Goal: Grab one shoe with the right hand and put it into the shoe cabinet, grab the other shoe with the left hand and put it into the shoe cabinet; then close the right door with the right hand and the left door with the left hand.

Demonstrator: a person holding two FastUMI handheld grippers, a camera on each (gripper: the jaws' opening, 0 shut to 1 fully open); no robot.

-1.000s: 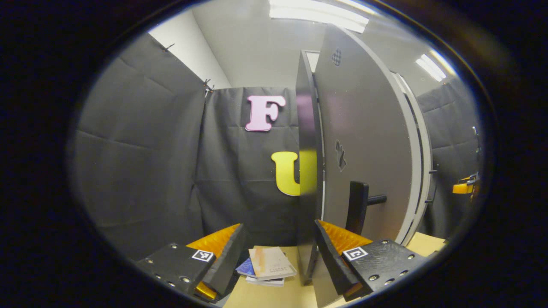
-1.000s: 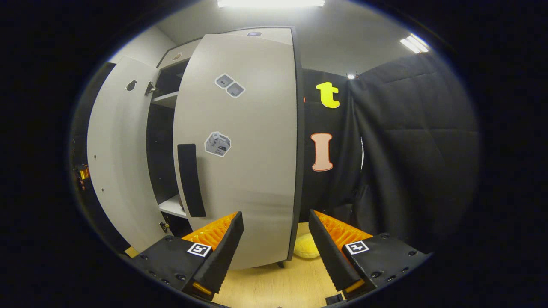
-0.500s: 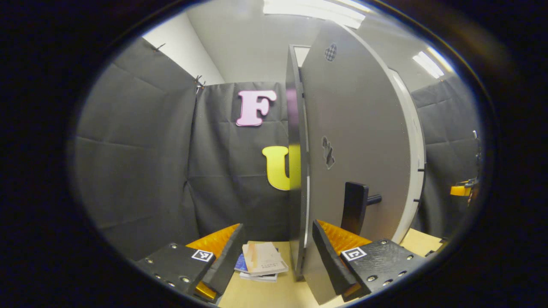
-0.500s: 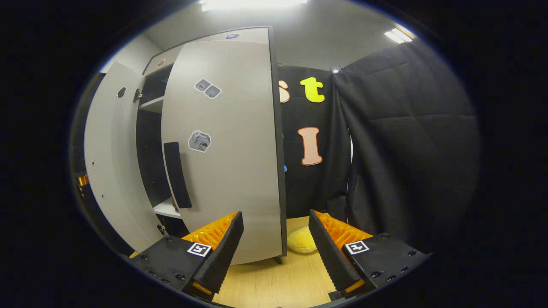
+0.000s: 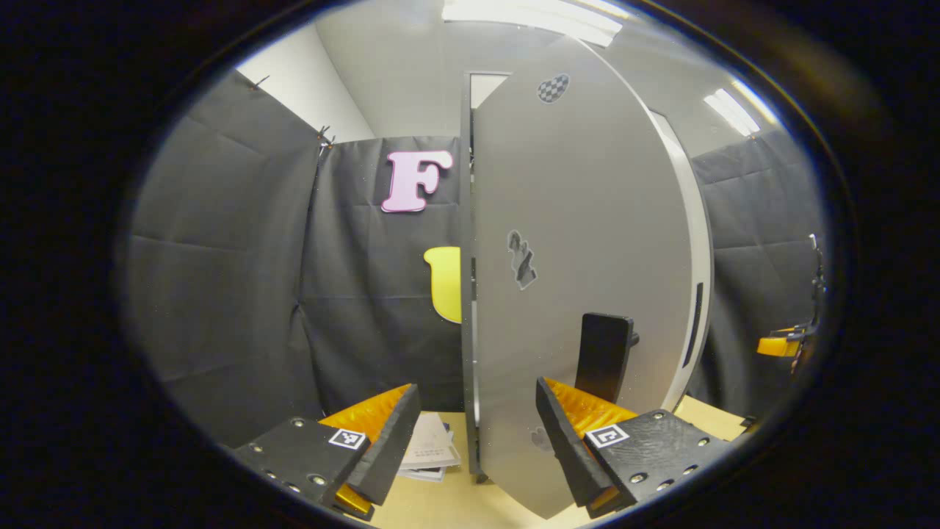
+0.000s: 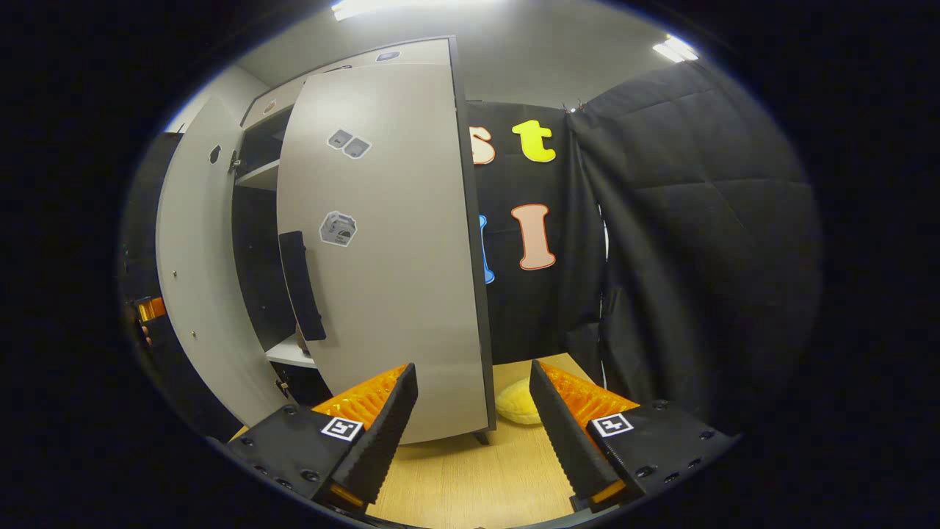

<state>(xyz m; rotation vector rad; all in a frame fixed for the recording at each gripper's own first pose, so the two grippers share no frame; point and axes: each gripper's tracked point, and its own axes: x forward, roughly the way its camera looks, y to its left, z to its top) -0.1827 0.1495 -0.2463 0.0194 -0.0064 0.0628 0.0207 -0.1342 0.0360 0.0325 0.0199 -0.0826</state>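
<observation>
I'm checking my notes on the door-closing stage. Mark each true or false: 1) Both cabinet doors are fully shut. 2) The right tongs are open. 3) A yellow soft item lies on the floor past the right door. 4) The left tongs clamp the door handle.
1) False: the right door and the left door both stand ajar.
2) True: the right tongs are open and hold nothing.
3) True: the yellow item lies there.
4) False: the left tongs are open, with the handle beyond them.

stack of books [image 5: 429, 455] on the wooden floor [image 6: 477, 477], yellow plush thing [image 6: 518, 405]
</observation>
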